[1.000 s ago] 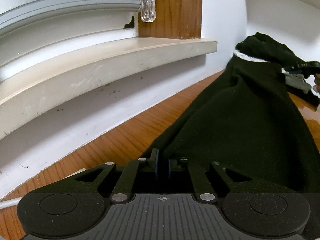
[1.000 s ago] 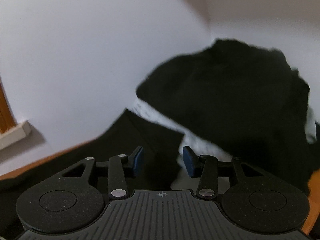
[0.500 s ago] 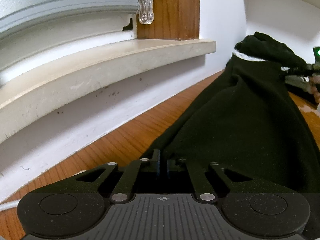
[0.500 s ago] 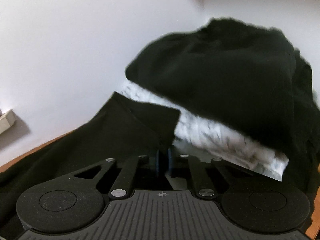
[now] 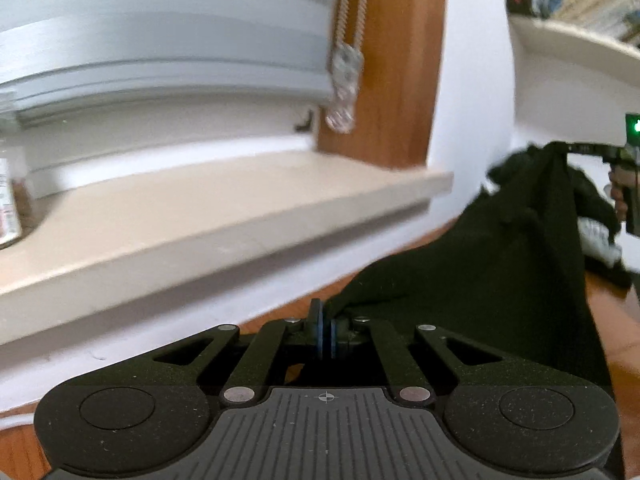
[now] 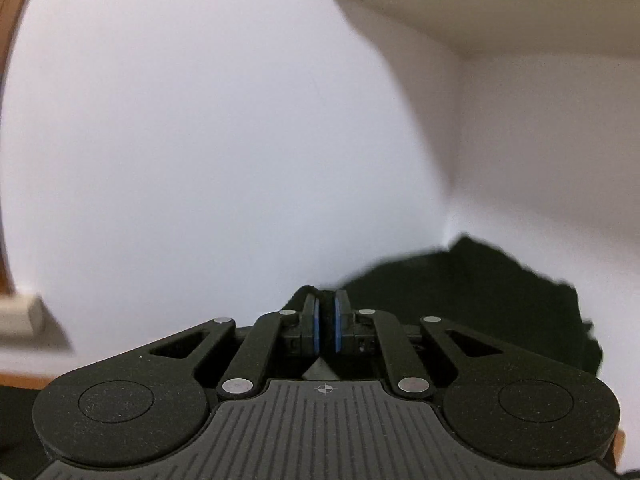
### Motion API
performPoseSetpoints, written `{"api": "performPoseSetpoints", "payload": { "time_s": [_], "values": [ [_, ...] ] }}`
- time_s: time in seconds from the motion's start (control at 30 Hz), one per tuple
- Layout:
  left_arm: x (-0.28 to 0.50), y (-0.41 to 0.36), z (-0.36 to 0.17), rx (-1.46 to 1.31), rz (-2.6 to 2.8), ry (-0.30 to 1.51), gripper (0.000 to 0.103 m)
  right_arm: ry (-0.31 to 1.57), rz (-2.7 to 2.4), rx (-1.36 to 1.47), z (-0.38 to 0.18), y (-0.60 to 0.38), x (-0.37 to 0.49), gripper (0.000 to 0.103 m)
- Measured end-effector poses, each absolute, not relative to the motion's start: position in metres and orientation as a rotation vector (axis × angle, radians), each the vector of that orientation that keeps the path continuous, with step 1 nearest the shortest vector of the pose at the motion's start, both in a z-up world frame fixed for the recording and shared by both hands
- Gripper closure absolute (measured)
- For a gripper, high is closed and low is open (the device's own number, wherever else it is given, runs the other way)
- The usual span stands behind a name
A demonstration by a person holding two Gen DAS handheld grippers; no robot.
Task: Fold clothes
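The left gripper [image 5: 326, 330] is pinched tight on a corner of the black garment [image 5: 500, 280], the blue pads [image 5: 320, 334] pressed together with the cloth edge caught between them. From there the dark fabric stretches up and away to the right, lifted off the wooden table [image 5: 616, 320], toward the right gripper [image 5: 576, 148], seen at the far edge of the left wrist view with a green light glowing on it and a hand [image 5: 618, 196] wrapped round its handle. That gripper is clamped on the garment's far end; in its own view a bit of black cloth pokes up between its nearly touching pads [image 6: 316, 326]. More of the black cloth [image 6: 480, 300] is heaped against the white wall [image 6: 220, 140] in the corner, under a shelf [image 6: 500, 12]. A pale windowsill [image 5: 200, 220] runs along the left, with a blind cord's clear weight [image 5: 344, 92] hanging blurred beside the wooden frame [image 5: 396, 60].
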State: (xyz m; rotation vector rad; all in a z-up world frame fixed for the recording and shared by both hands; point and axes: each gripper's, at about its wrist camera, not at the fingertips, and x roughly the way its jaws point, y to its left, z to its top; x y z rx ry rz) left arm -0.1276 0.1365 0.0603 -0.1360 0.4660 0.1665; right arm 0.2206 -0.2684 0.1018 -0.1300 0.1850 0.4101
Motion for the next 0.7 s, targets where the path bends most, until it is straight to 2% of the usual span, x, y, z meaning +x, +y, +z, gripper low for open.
{"api": "performPoseSetpoints", "payload": {
  "time_s": [0.1,0.2,0.33,0.47,0.57,0.63,0.67,0.7],
  "values": [
    [-0.133,0.142,0.066,-0.154,0.174,0.450,0.100,0.120,0.419,-0.141,0.123,-0.261,0.219,0.095],
    [-0.120,0.146,0.057,-0.171,0.144,0.512,0.100,0.112,0.383,-0.137,0.136,-0.267,0.225,0.095],
    [-0.087,0.137,0.029,-0.118,0.114,0.657,0.097,0.257,0.309,-0.145,0.112,-0.285,0.253,0.095],
    [-0.081,0.135,0.020,-0.111,0.105,0.685,0.092,0.405,0.286,-0.213,0.072,-0.290,0.269,0.093],
    [-0.083,0.137,0.021,-0.113,0.106,0.689,0.084,0.419,0.267,-0.255,0.058,-0.290,0.269,0.089],
    [-0.084,0.136,0.022,-0.103,0.110,0.687,0.072,0.389,0.262,-0.276,0.057,-0.287,0.262,0.075],
    [-0.085,0.135,0.022,-0.099,0.112,0.685,0.070,0.372,0.259,-0.287,0.057,-0.285,0.258,0.061],
    [-0.086,0.134,0.021,-0.094,0.116,0.684,0.066,0.355,0.256,-0.298,0.057,-0.283,0.254,0.054]
  ]
}}
